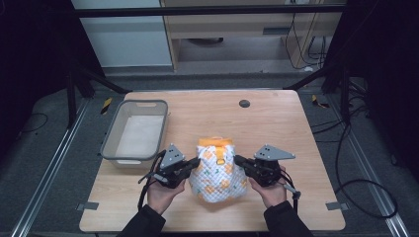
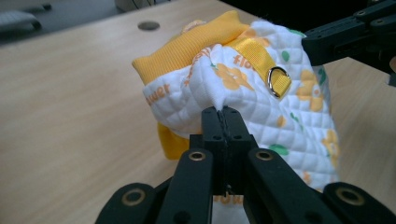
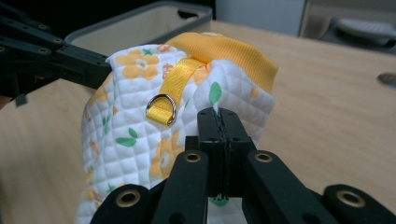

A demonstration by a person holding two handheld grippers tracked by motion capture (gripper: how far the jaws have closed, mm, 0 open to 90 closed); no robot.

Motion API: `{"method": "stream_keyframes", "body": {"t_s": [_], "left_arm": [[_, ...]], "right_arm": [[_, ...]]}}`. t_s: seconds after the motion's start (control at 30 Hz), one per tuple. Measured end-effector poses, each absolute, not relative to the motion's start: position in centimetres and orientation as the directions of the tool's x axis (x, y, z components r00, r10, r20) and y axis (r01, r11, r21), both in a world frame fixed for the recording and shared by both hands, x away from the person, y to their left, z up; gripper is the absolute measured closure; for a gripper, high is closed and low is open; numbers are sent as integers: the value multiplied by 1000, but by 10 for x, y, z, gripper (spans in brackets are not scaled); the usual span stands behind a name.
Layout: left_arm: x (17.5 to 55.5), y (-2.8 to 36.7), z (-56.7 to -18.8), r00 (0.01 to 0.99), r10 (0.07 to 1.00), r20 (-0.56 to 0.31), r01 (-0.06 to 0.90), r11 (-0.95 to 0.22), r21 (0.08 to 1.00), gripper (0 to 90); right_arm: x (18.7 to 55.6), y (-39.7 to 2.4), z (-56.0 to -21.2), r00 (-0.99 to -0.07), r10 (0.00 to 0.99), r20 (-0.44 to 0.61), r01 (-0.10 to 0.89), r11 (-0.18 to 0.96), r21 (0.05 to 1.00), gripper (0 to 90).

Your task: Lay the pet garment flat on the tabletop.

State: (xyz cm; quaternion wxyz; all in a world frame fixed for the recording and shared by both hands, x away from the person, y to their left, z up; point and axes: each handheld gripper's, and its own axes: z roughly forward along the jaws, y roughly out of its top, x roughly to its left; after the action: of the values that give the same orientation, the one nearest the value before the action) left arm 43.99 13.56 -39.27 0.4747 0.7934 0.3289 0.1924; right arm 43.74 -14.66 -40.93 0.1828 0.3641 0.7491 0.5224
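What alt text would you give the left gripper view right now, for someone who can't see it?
The left claw is shut on a pinch of a white quilted garment with orange flowers, a yellow ribbed cuff and a yellow strap with a metal D-ring. The right claw grips the garment's far side. The wooden table lies beneath.

The little coat [image 1: 217,173] is made of soft white cloth, stitched in small squares, with orange flowers printed on it. Its collar [image 2: 196,42] is made of ribbed orange cloth. A smooth, slightly shiny yellow strap [image 3: 175,86] is sewn on, and a shiny metal ring [image 3: 161,108] is held by it. The table [image 1: 276,123] is made of pale, smooth, matt wood. The tub [image 1: 111,143] near its left edge is made of matt grey plastic. The grippers' arms are made of matt black plastic.
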Motion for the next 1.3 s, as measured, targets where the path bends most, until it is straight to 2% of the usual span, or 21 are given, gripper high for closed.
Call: {"method": "stream_keyframes", "body": {"t_s": [0.1,0.2,0.23,0.27,0.3,0.4,0.57,0.73,0.9,1.13,1.3], "left_arm": [[456,128,-385,673,739,9,332,-314,890,898],[478,122,-390,587,809,36,339,-286,896,868],[485,122,-394,553,833,23,353,-259,899,789],[490,123,-397,525,851,7,367,-233,901,665],[493,126,-400,516,856,-13,386,-219,896,600],[493,137,-407,510,859,-32,407,-208,889,508],[483,161,-412,512,857,-49,430,-206,879,421],[464,177,-427,552,834,-12,450,-285,846,370],[447,181,-449,592,806,14,465,-355,811,364],[447,172,-471,625,780,17,489,-409,770,347],[452,163,-483,636,771,42,505,-456,733,350]], "right_arm": [[450,-141,-404,-628,774,74,310,162,937,889],[471,-133,-411,-549,836,18,289,169,942,852],[479,-131,-415,-520,854,7,294,171,940,799],[485,-129,-421,-491,871,-6,305,178,935,746],[490,-130,-426,-474,881,-11,321,184,929,735],[492,-135,-434,-474,881,2,349,186,918,629],[476,-158,-435,-493,870,8,364,198,910,530],[457,-180,-436,-532,847,10,380,228,897,467],[443,-191,-451,-561,827,50,419,231,878,441],[445,-182,-472,-585,808,66,472,272,839,449],[449,-169,-486,-626,779,47,490,345,801,453]]}}
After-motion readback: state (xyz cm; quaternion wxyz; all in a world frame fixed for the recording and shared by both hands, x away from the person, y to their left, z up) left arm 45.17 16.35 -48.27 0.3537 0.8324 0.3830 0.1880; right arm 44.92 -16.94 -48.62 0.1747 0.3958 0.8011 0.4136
